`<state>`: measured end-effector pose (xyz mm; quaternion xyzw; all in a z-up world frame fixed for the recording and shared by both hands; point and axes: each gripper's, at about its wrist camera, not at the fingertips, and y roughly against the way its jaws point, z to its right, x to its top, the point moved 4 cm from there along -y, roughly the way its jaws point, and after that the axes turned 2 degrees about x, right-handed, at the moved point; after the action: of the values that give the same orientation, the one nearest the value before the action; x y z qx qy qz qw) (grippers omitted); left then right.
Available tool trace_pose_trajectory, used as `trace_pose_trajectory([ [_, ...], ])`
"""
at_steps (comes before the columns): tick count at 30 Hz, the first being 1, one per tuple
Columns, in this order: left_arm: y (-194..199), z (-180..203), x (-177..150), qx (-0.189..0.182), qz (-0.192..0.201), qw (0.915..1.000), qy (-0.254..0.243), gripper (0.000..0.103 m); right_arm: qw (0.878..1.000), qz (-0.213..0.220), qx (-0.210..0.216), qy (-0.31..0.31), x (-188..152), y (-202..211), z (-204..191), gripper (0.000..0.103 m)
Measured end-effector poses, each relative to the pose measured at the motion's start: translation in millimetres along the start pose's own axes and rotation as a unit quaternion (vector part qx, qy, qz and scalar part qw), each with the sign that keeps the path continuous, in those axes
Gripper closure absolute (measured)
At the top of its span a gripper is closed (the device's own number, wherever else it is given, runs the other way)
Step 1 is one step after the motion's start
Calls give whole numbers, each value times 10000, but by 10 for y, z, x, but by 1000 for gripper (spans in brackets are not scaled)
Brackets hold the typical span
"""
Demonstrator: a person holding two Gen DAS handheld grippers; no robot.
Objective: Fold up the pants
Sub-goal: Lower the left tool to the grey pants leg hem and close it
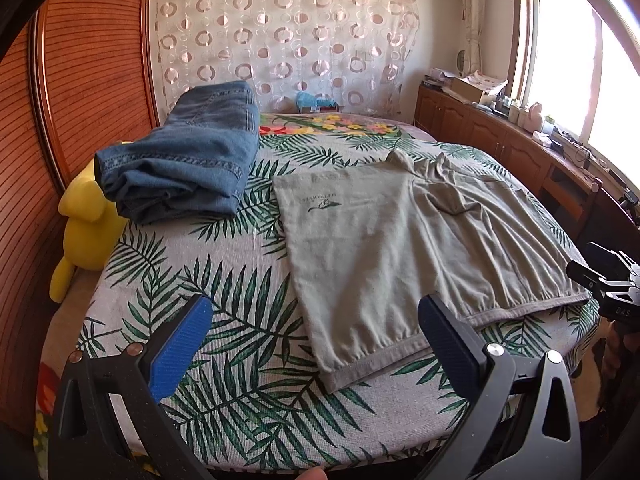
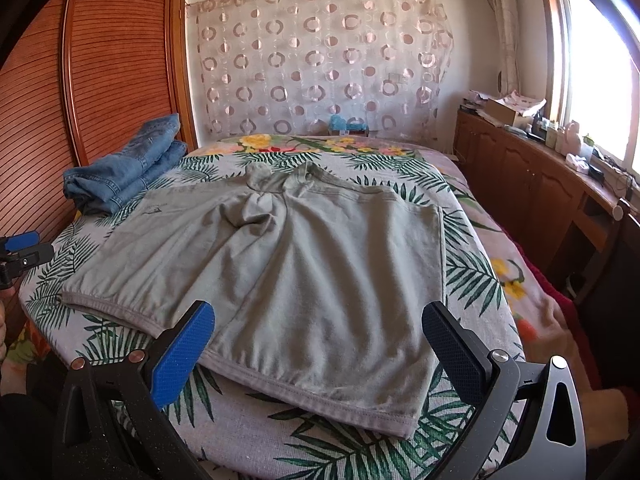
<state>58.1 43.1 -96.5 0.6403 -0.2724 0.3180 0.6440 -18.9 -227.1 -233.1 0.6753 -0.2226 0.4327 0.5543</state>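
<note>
Blue-padded fingers of the left hand-held gripper [image 1: 316, 340] stand wide apart at the bottom of the left wrist frame, holding nothing, just above the leaf-print bed cover [image 1: 240, 360]. The right hand-held gripper [image 2: 320, 340] is equally wide and empty, low in its own frame. Between and beyond them lie the grey-green pants [image 2: 288, 264], spread flat across the middle of the bed, both hems nearest the cameras and the waist bunched toward the far end. Folded jeans [image 1: 188, 160] sit at upper left, clear of the work.

The step in hand looks like the first grasp. To do it well, each gripper should probably pinch one outer hem corner through all layers, lift evenly, and carry one leg over the other so edges align, smoothing the crotch wrinkle first.
</note>
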Motion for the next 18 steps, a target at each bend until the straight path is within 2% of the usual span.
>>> trace_pose_trajectory([
  [6,-78,-53,-101,-98,-174,9998,2,0,9996,-279,-40,0,74,-59,-35,0],
  [15,-157,-75,-281,-308,-457,9985,8,23,9986,-511,-96,-18,160,-104,-22,0],
  [18,-165,-63,-322,-389,-522,9979,-19,35,9982,-594,-80,-19,152,-107,-30,0],
])
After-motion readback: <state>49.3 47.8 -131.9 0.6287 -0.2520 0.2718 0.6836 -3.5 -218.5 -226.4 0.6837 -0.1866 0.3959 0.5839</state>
